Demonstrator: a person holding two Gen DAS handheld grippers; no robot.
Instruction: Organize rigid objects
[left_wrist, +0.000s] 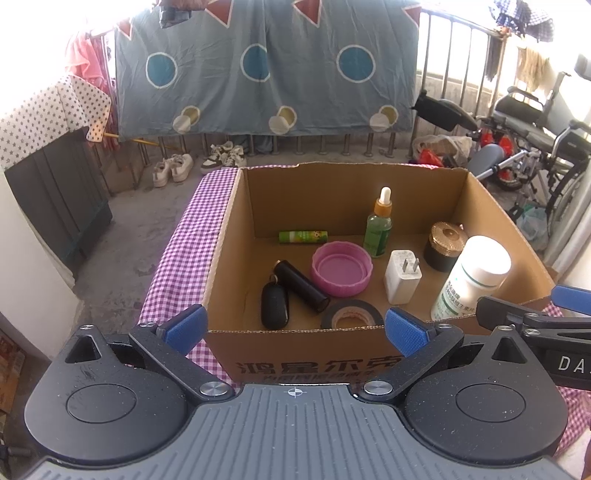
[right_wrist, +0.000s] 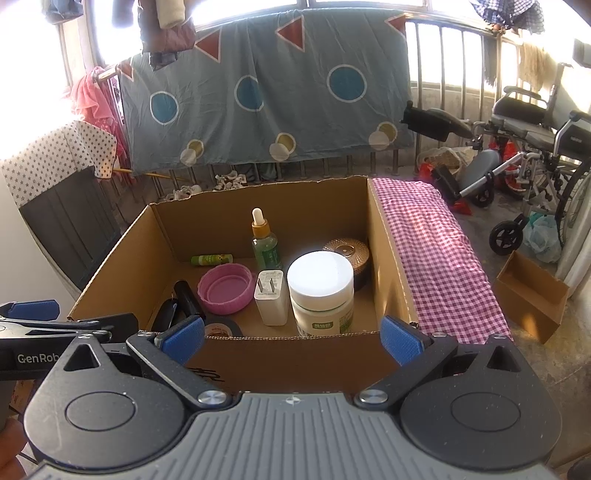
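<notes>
I'm looking down at a surface that's wearing a purple-and-white checked cloth, and the open cardboard box is sitting right on that cloth, taking up most of it and leaving strips showing either side.

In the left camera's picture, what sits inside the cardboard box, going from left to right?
Black key fob → black tube → pink lid → green dropper bottle → white charger plug → gold-lidded jar → white bottle.

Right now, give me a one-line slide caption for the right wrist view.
Open right tool poised before a cardboard box holding a white bottle, charger plug and pink lid.
</notes>
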